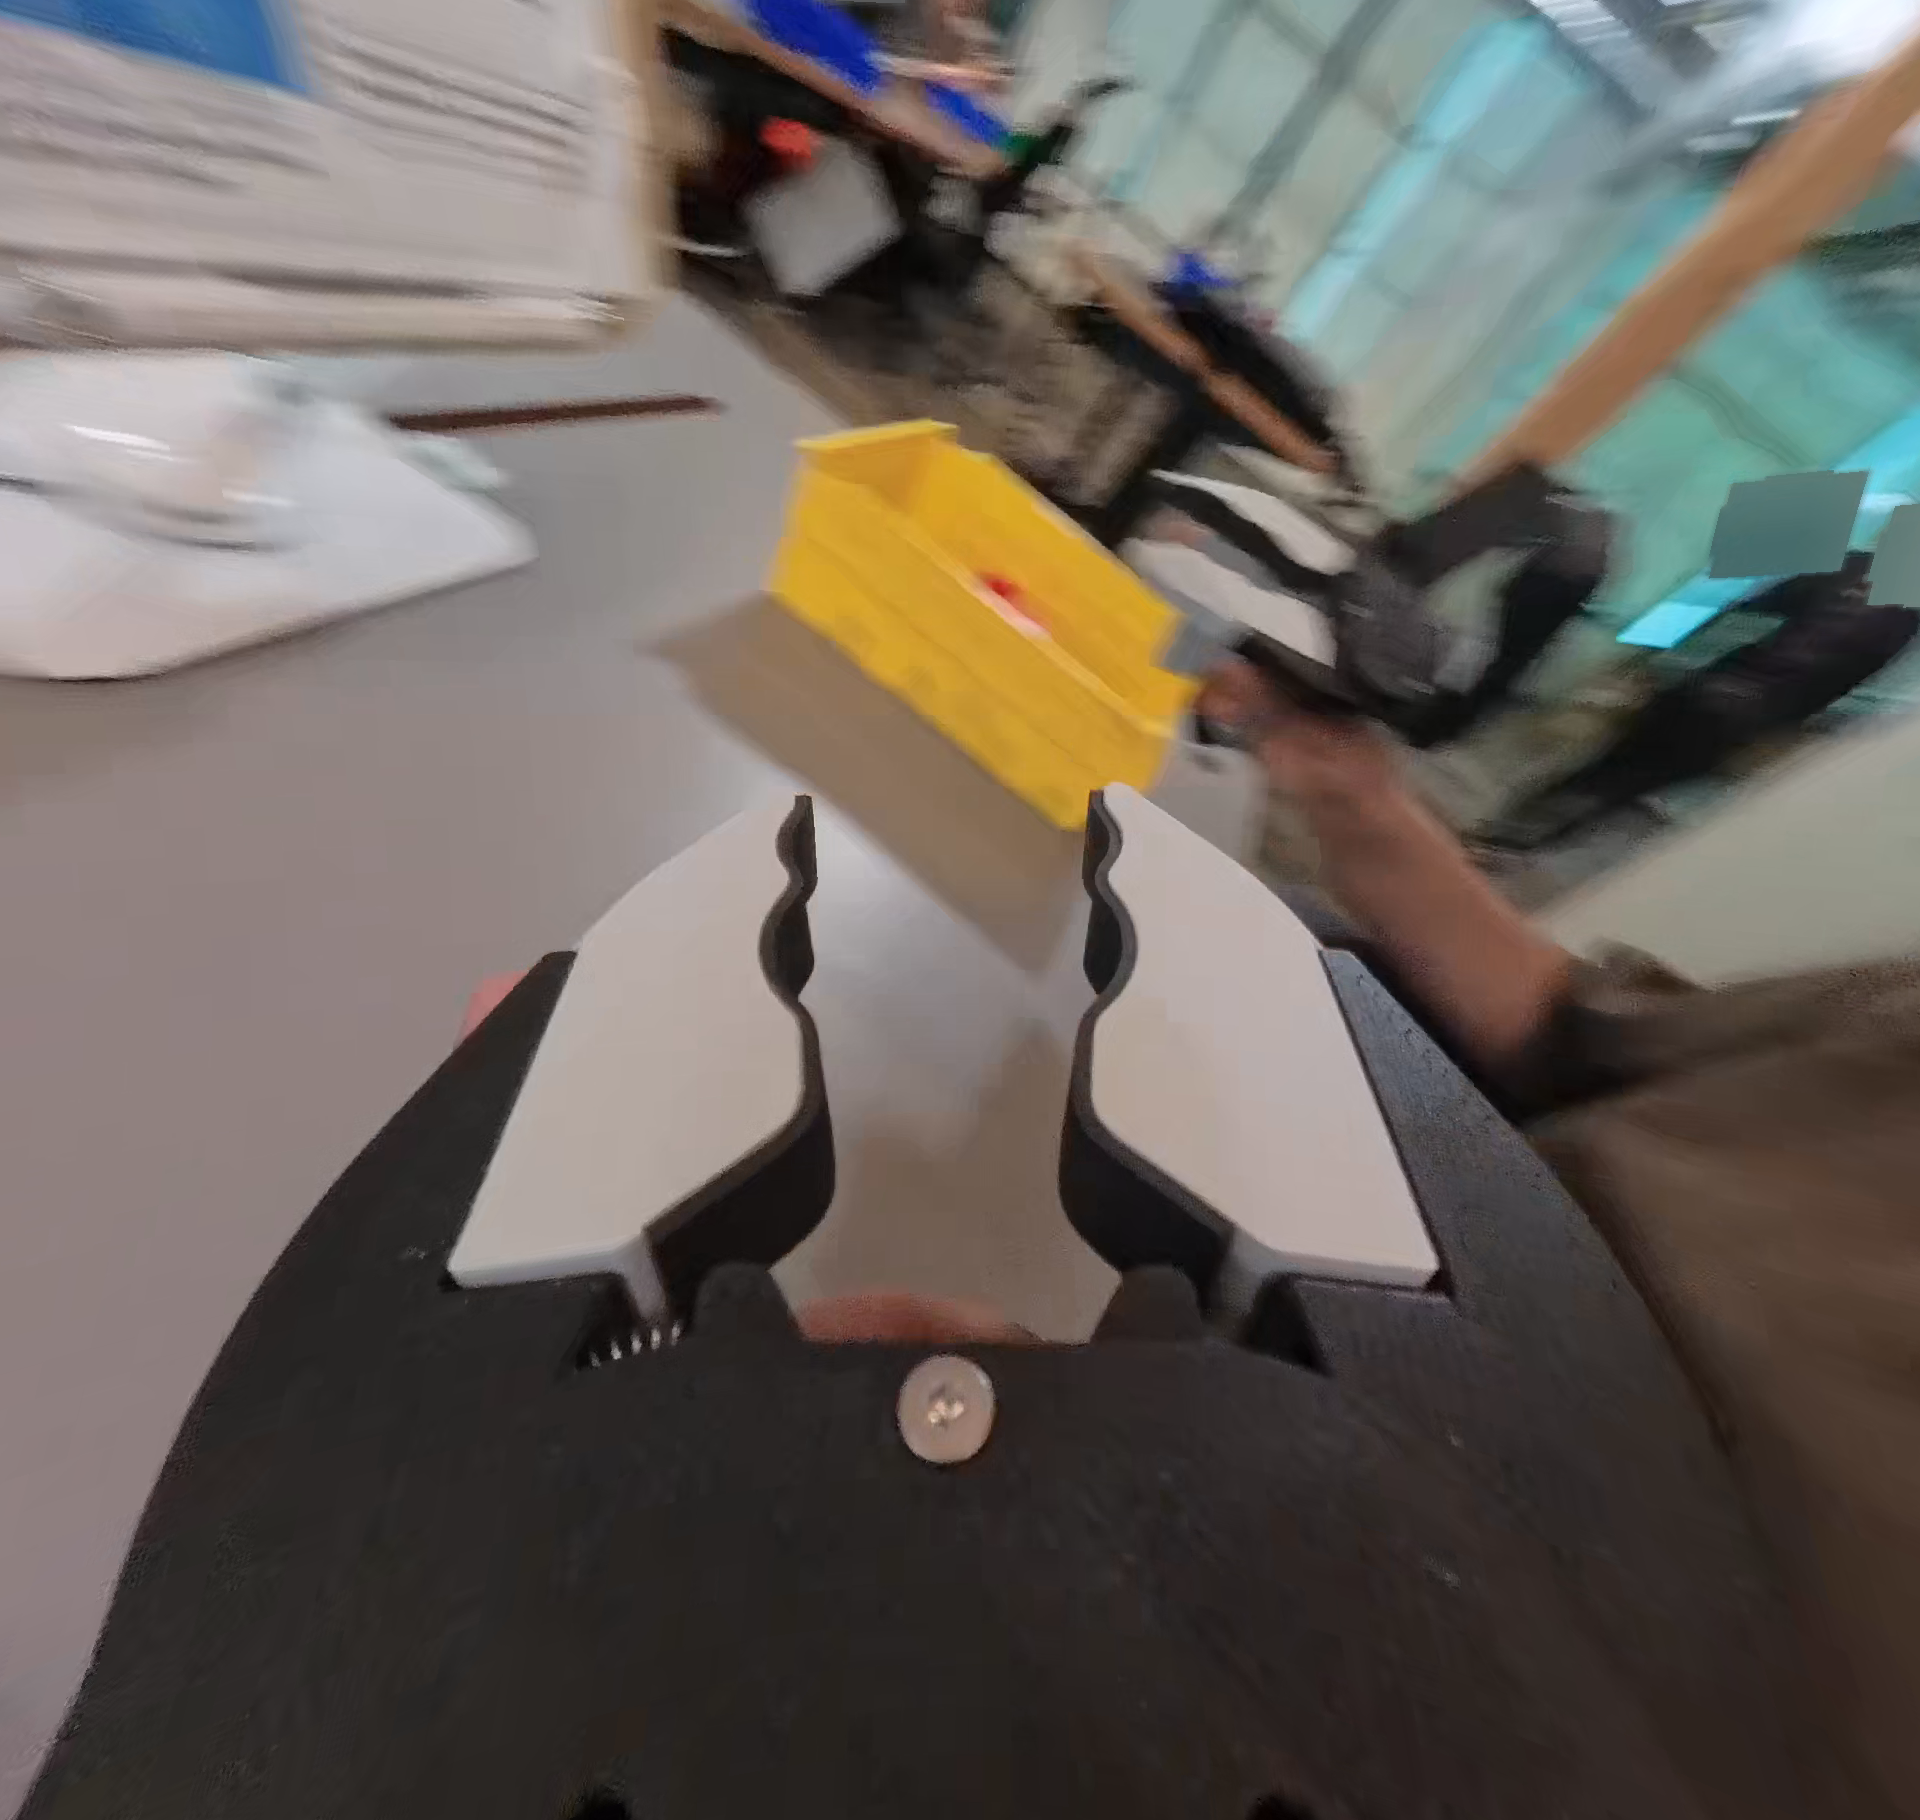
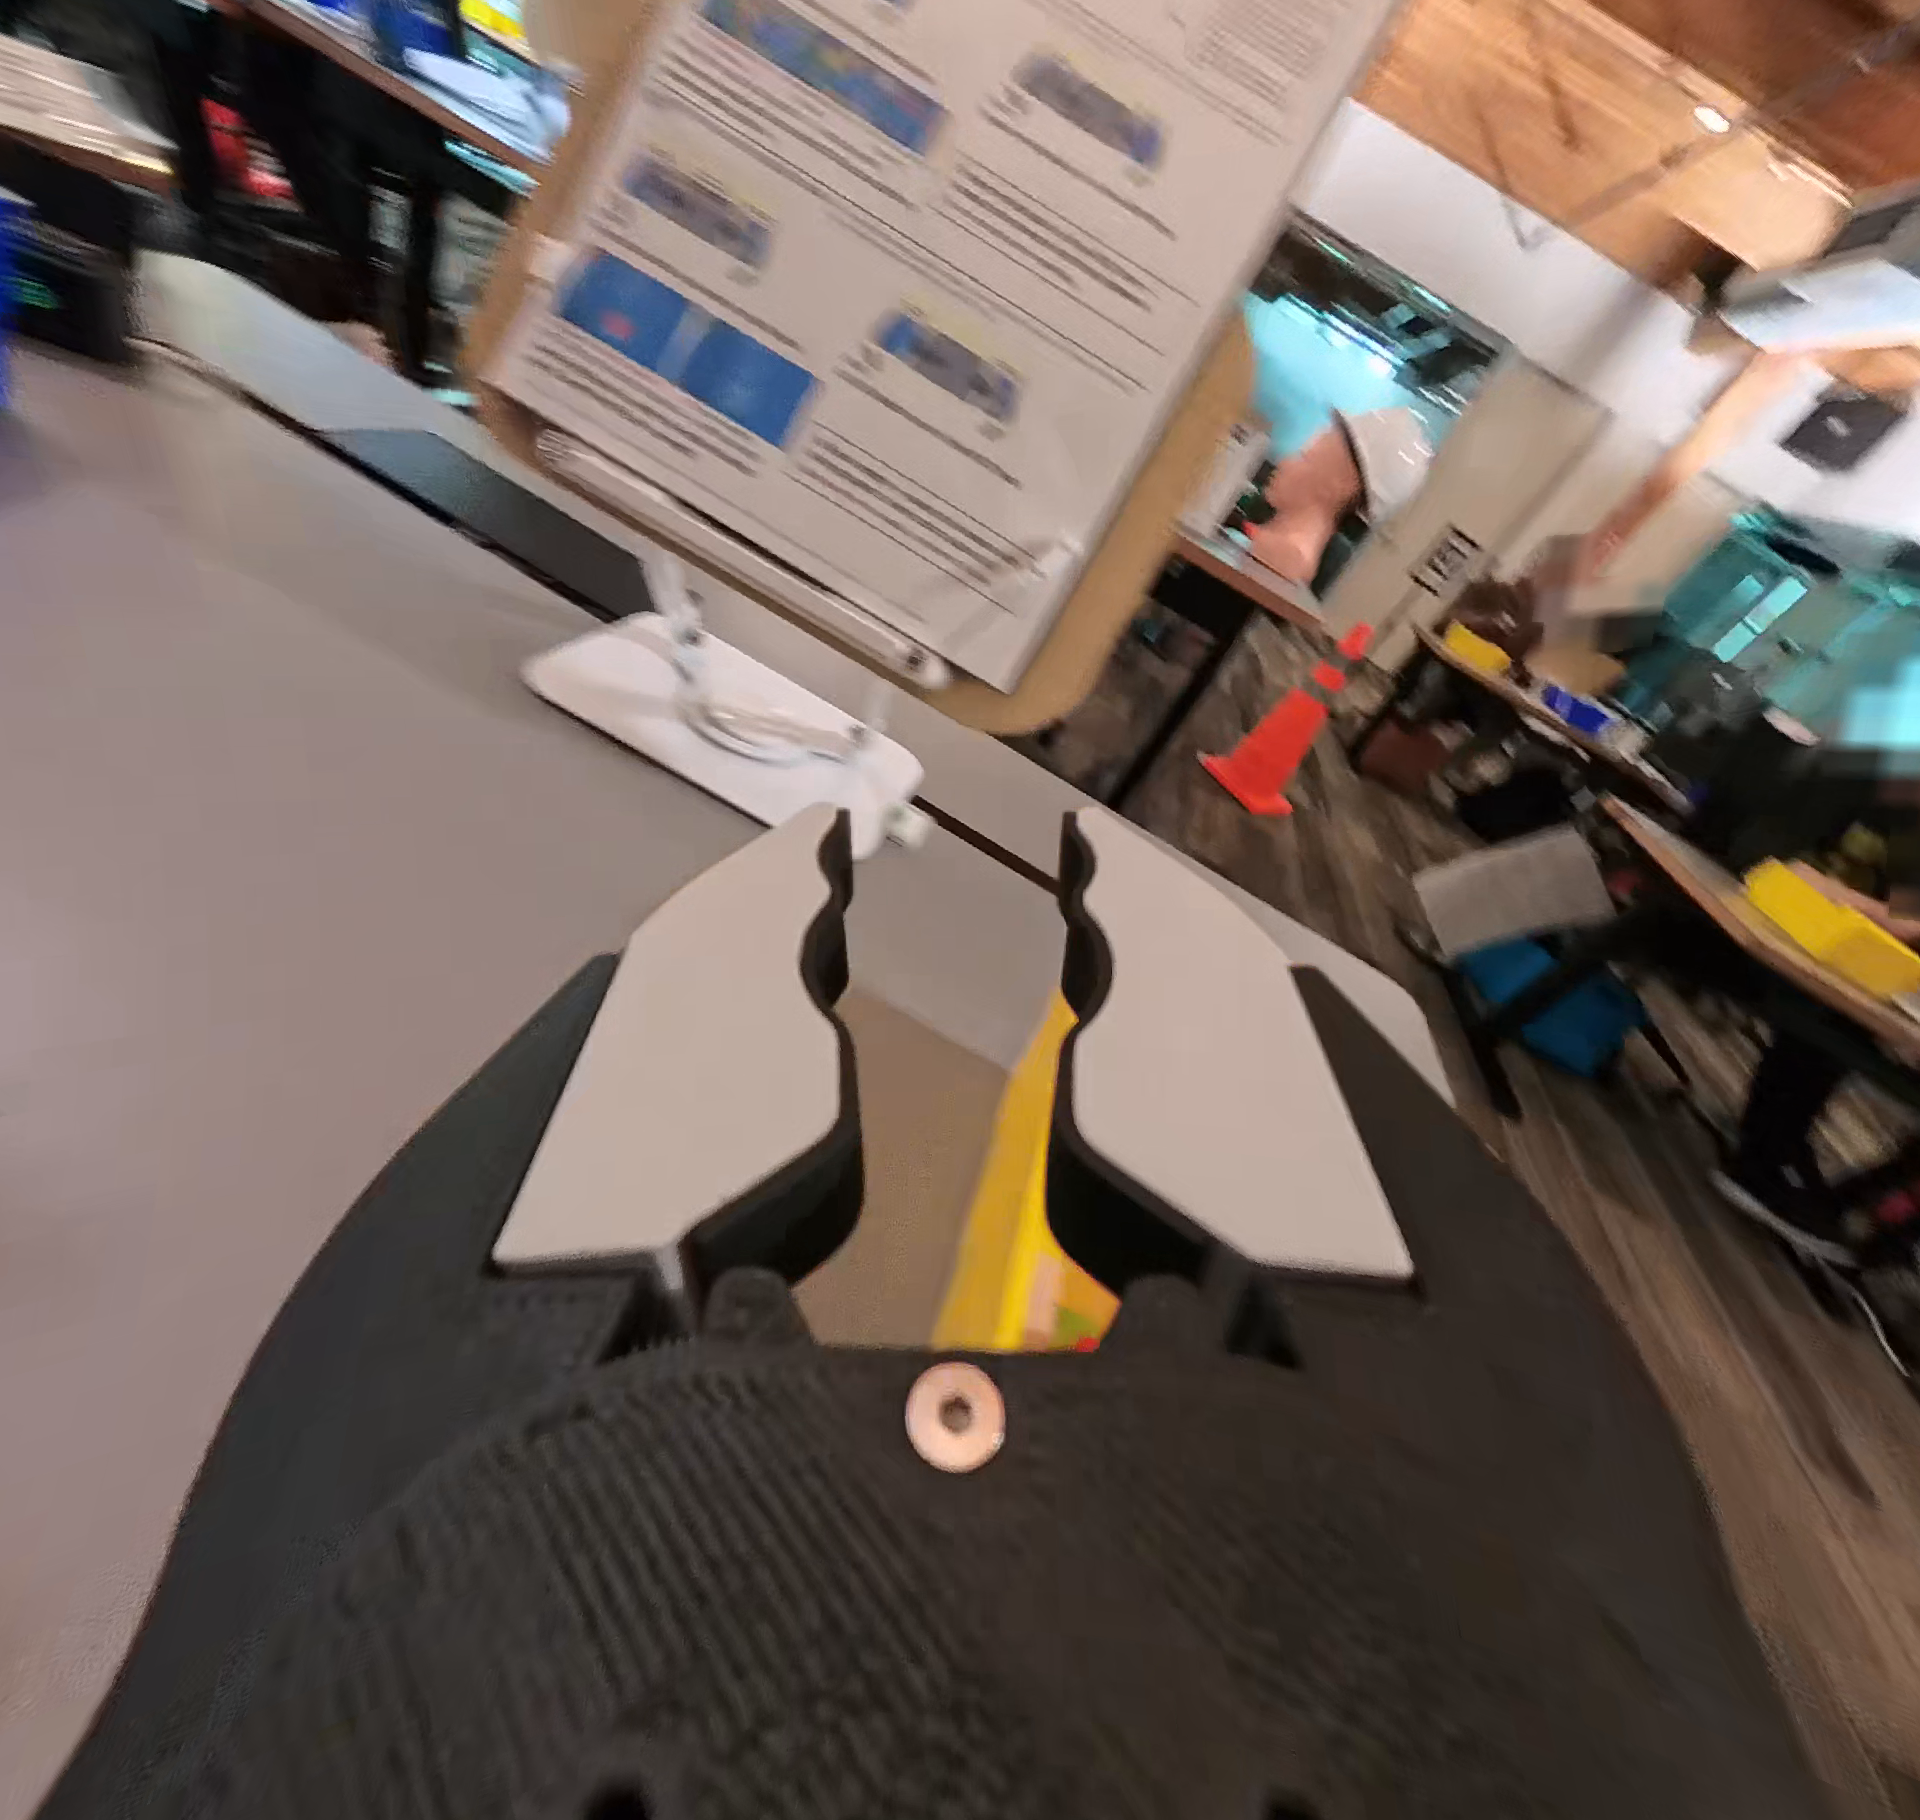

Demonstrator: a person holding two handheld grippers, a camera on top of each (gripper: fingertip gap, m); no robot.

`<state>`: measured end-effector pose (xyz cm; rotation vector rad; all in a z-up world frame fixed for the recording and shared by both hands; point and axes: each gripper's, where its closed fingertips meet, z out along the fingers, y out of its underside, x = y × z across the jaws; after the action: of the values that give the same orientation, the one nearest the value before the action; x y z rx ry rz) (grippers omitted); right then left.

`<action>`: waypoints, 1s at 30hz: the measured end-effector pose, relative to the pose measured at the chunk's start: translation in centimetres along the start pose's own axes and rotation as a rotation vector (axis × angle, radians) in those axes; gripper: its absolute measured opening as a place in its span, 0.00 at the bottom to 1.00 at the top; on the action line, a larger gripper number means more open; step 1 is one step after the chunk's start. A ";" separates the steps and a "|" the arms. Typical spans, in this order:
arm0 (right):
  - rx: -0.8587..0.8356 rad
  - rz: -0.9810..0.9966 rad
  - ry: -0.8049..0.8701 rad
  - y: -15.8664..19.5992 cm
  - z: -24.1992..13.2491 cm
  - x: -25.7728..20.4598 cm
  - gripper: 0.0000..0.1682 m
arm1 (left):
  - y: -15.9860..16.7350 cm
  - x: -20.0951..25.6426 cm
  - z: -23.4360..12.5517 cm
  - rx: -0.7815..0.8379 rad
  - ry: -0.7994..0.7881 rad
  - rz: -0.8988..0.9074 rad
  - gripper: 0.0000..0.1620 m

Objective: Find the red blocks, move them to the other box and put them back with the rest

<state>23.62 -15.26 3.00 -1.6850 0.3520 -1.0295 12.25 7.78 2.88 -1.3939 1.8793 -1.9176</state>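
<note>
A yellow box sits tilted in the left wrist view, ahead of my left gripper, which is open and empty over the grey table. Something red lies inside the box, blurred. My right gripper is at the box's far right end, held by a person's hand. In the right wrist view my right gripper is open, and the yellow box wall runs between its fingers, close to the right finger. Coloured blocks show inside. A brown flat patch lies beside the box.
A poster board on a white base stands on the table behind the box. The table edge runs to the right, with floor, an orange cone and other tables beyond. The person's arm is at the right. The gap from one gripper's tips to the other's is roughly 25 centimetres.
</note>
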 end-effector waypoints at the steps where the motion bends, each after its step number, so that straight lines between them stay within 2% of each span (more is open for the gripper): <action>1: 0.016 -0.017 -0.049 -0.6 0.1 -1.8 0.23 | -1.0 -2.2 -1.8 -0.002 -0.162 0.011 0.31; 3: 0.029 -0.035 -0.152 -1.2 0.3 -5.6 0.23 | -2.6 -6.8 -7.1 -0.006 -0.532 0.020 0.29; 6: 0.026 -0.095 -0.267 -1.0 0.5 -10.3 0.23 | -3.1 -11.0 -15.2 -0.062 -0.891 0.076 0.33; 8: -0.016 -0.166 -0.286 0.0 0.8 -12.1 0.22 | -0.7 -13.6 -19.9 -0.221 -1.058 0.051 0.35; 9: -0.039 -0.192 -0.288 0.5 1.0 -12.6 0.21 | 1.2 -14.7 -21.5 -0.314 -1.090 0.007 0.35; 11: -0.057 -0.205 -0.306 1.0 1.2 -13.5 0.21 | 5.1 -16.8 -23.7 -0.450 -1.104 -0.106 0.37; 14: -0.066 -0.166 -0.338 1.2 1.3 -14.1 0.20 | 9.7 -19.6 -25.3 -0.564 -1.099 -0.239 0.37; 17: -0.079 -0.160 -0.338 1.7 1.3 -14.0 0.20 | 13.4 -20.7 -26.5 -0.728 -1.109 -0.288 0.36; 20: -0.092 -0.206 -0.315 2.1 1.4 -13.5 0.19 | 16.1 -20.3 -27.2 -0.854 -1.072 -0.333 0.27; 22: -0.092 -0.227 -0.305 2.2 1.4 -13.3 0.19 | 16.7 -20.3 -27.5 -0.887 -1.072 -0.345 0.22; 25: -0.086 -0.231 -0.303 2.1 1.3 -13.2 0.19 | 16.5 -21.0 -27.9 -0.858 -1.114 -0.366 0.22; 29: -0.081 -0.260 -0.288 2.0 1.3 -13.0 0.19 | 16.5 -21.1 -27.9 -0.822 -1.093 -0.398 0.22; 30: -0.079 -0.266 -0.284 2.0 1.2 -13.0 0.19 | 16.6 -21.0 -27.6 -0.814 -1.068 -0.402 0.14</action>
<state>17.53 -6.47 -4.67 -1.9570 -0.0186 -0.9577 -2.09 37.78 -16.38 -2.4191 1.8078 -0.1089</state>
